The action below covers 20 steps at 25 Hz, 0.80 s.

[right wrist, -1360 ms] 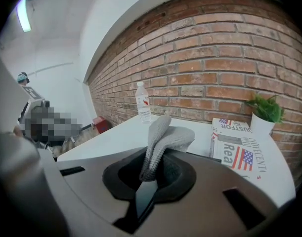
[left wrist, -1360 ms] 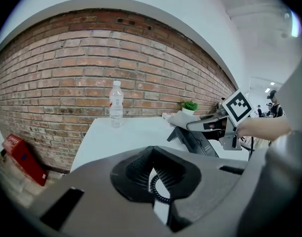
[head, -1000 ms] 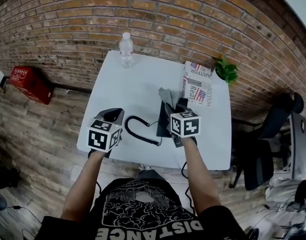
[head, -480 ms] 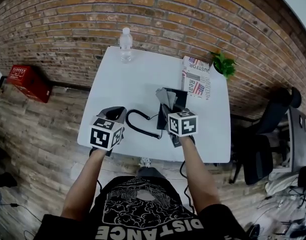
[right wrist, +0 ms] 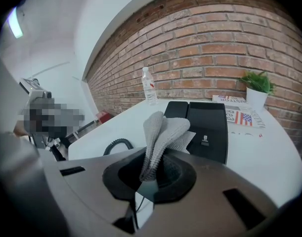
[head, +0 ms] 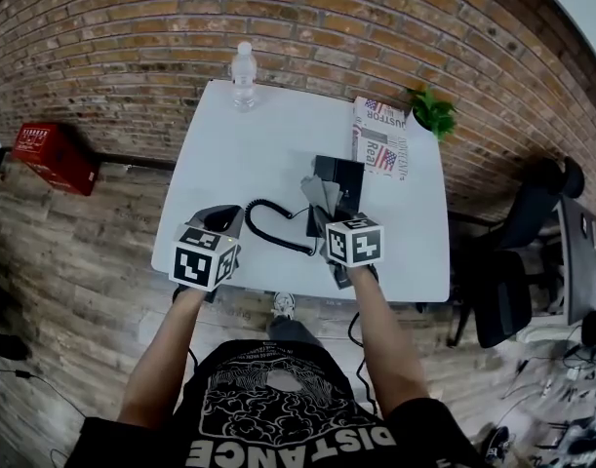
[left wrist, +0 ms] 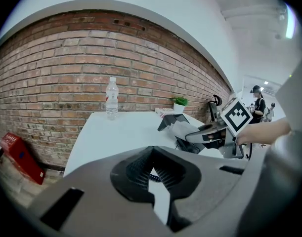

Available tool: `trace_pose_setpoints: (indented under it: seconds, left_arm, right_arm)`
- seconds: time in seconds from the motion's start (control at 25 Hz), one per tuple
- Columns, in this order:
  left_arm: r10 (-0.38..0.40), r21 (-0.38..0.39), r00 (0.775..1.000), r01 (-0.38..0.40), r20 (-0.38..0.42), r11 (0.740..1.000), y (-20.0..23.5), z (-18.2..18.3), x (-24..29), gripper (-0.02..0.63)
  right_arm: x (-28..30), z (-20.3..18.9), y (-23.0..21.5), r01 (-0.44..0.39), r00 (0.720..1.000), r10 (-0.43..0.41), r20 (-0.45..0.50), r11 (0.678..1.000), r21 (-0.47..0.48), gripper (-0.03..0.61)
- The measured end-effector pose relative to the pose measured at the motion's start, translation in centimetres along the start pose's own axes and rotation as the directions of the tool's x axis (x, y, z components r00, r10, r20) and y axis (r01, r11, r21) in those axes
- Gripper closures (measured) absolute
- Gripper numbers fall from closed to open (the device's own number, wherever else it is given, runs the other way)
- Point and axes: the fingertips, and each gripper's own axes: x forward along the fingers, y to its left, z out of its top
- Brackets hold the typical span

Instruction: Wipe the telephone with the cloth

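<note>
The black telephone (head: 341, 174) lies on the white table (head: 229, 154), its coiled cord (head: 268, 227) looping out to the left. My right gripper (head: 329, 214) is shut on a grey cloth (head: 320, 193) that stands up from the jaws, just above the phone's near end. In the right gripper view the cloth (right wrist: 163, 130) rises out of that gripper (right wrist: 153, 164) with the telephone (right wrist: 207, 120) right behind it. My left gripper (head: 219, 220) hovers near the table's front left, beside the cord. Its jaws (left wrist: 153, 149) meet at the tips with nothing between them.
A water bottle (head: 243, 74) stands at the table's far edge by the brick wall. A newspaper (head: 380, 144) and a small potted plant (head: 434, 115) sit at the far right. A red crate (head: 49, 154) is on the floor left, an office chair (head: 512, 271) right.
My right gripper has drawn the cloth back toward the phone's near end, so more of the phone shows beyond it. The left gripper has hardly moved.
</note>
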Motion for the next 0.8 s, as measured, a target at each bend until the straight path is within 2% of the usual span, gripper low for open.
trace_pose_setpoints:
  seconds: [0.8]
  left_arm:
    - [-0.034, 0.012, 0.999, 0.035, -0.034, 0.999, -1.7, -3.3, -2.5, 0.607]
  right_arm:
    - [-1.5, -5.3, 2.9, 0.003, 0.999, -0.001, -0.035, 0.998, 0.067, 0.568]
